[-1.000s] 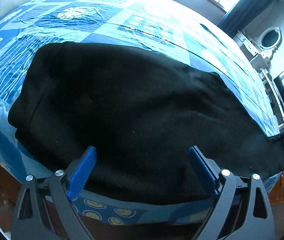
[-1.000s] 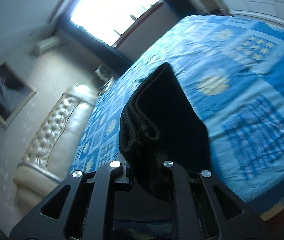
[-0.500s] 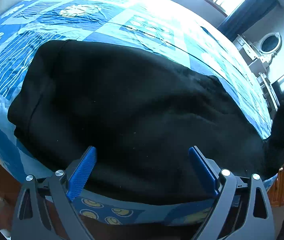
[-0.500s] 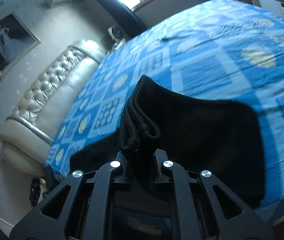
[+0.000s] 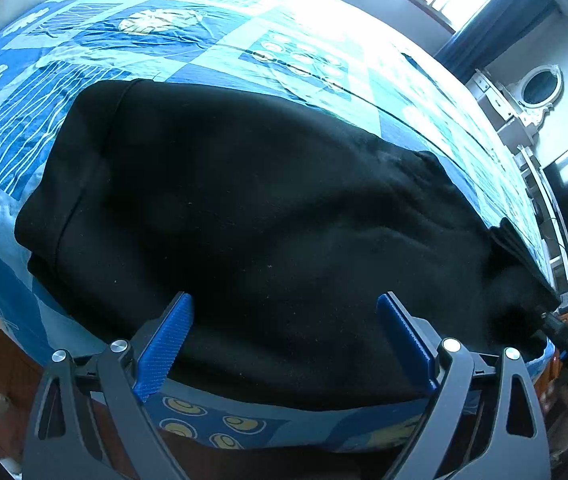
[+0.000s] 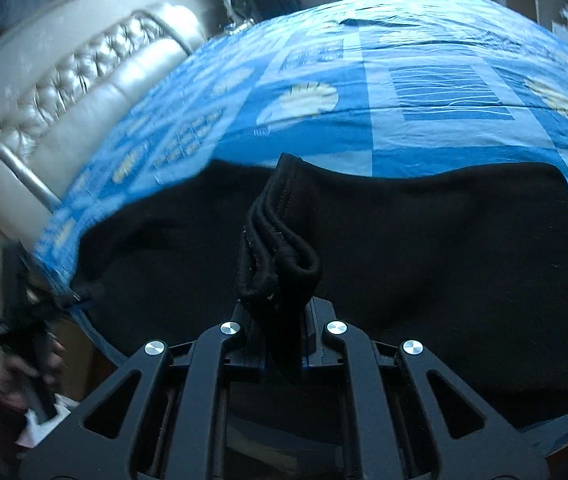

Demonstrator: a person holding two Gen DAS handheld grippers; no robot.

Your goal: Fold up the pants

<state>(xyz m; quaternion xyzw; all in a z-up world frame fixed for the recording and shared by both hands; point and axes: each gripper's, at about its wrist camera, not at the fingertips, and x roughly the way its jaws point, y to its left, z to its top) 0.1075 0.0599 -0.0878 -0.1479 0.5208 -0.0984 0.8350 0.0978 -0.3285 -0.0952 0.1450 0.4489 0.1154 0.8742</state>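
**Operator 1:** Both grippers, status. Start with the left gripper [image 5: 284, 344].

**Operator 2:** Its 2 blue pads [image 5: 164, 344] stand spread wide at the bottom of the left wrist view. They hover over the near edge of the black pants [image 5: 252, 216] and nothing is pinched between them.

**Operator 1:** Right gripper [image 6: 280, 340]?

**Operator 2:** Pressed together on a bunched hem of the pants [image 6: 280, 248]. Several stacked fabric layers stick up out of the jaws at the lower centre of the right wrist view.

**Operator 1:** Location of the garment?

**Operator 2:** It lies spread on the blue patterned bedspread [image 5: 212, 40] and fills the middle of the left wrist view, with its near edge reaching the bed's front edge. At the right edge of that view, 1 end of the fabric lifts off the bed toward the right gripper.

**Operator 1:** Surroundings?

**Operator 2:** A tufted headboard [image 6: 84, 92] sits in the upper left of the right wrist view. A hand [image 6: 24, 364], blurred, grips a dark handle at the lower left.
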